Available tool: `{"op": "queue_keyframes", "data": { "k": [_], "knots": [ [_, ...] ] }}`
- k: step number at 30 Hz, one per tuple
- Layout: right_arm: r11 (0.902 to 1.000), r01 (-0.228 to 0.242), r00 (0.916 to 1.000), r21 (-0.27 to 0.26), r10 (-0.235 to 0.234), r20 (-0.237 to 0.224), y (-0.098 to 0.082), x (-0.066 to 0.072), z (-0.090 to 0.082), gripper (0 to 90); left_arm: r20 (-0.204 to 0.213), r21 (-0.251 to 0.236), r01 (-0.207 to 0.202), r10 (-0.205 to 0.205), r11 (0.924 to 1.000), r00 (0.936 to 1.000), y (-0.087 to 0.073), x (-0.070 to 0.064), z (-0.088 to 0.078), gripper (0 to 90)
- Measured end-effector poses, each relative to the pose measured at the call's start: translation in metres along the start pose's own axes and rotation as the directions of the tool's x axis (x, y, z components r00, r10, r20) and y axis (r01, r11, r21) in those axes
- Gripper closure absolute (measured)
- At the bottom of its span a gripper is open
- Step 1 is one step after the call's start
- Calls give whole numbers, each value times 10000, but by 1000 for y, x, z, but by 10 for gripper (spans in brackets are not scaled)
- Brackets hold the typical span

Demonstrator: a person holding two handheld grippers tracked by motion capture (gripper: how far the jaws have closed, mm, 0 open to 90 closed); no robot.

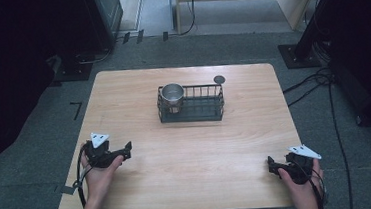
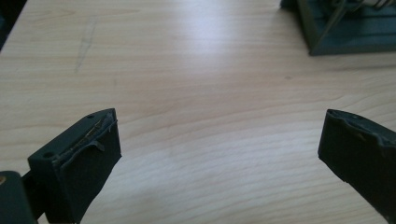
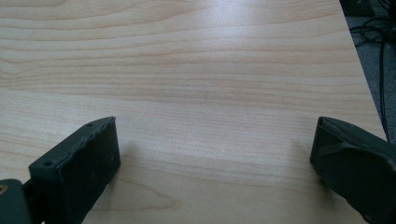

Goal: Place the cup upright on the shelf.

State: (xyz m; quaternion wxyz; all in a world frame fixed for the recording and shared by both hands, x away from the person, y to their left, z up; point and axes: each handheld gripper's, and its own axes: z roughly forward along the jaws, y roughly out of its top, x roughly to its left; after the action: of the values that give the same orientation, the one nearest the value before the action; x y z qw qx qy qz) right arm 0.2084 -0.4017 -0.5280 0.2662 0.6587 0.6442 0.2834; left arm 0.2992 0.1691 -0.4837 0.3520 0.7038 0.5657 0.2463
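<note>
A dark wire basket [image 1: 191, 104] stands at the far middle of the wooden table [image 1: 187, 149], and a steel cup [image 1: 173, 96] sits upright in its left end. A small grey disc [image 1: 218, 79] lies on the table just behind the basket's right corner. My left gripper [image 1: 125, 150] rests near the table's left front, held in a hand, jaws wide apart with nothing between them. A corner of the basket [image 2: 345, 32] shows at the upper right of the left gripper view. My right gripper [image 1: 272, 166] sits at the right front, also open and empty [image 3: 215, 149].
Grey carpet surrounds the table. Cables [image 1: 322, 81] trail on the floor to the right, and black stands [image 1: 297, 55] sit at the back corners. The table's right edge [image 3: 362, 70] runs close to my right gripper.
</note>
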Motion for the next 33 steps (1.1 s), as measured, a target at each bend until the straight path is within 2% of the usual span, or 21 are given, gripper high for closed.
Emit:
{"op": "queue_keyframes", "data": {
  "k": [5, 12, 19, 23, 25, 28, 31, 33],
  "knots": [
    [10000, 3, 10000, 1, -3, 2, 0, 0, 0, 9, -444, 264, -276, 287, 9993, 9986, -16, 7, -1, 0],
    [10000, -5, 10000, 1, 5, 1, 0, 0, 0, 9, -773, 550, -448, 490, 9975, 9958, -32, 16, -4, 0],
    [10000, 1, 10000, 0, -1, 0, 0, 0, 0, 9, -978, 789, -282, 359, 9965, 9946, -47, 34, -12, 0],
    [10000, 5, 10000, 0, -5, -3, 0, 0, 0, 9, -1230, 966, -406, 524, 9945, 9910, -53, 40, -18, 0],
    [10000, 0, 10000, 4, 0, 3, 0, 0, 0, 9, -1261, 1186, -316, 466, 9924, 9909, -57, 43, -19, 0],
    [10000, 5, 10000, 1, -5, 3, 0, 0, 0, 9, -1186, 1176, -226, 367, 9928, 9923, -57, 43, -19, 0],
    [10000, 3, 10000, -1, -3, 0, 0, 0, 0, 9, -892, 1283, -23, 138, 9917, 9959, -56, 43, -17, 0],
    [10000, 5, 10000, 3, -5, -3, 0, 0, 0, 9, -936, 1290, 18, 103, 9916, 9956, -56, 43, -16, 0]
  ]
}}
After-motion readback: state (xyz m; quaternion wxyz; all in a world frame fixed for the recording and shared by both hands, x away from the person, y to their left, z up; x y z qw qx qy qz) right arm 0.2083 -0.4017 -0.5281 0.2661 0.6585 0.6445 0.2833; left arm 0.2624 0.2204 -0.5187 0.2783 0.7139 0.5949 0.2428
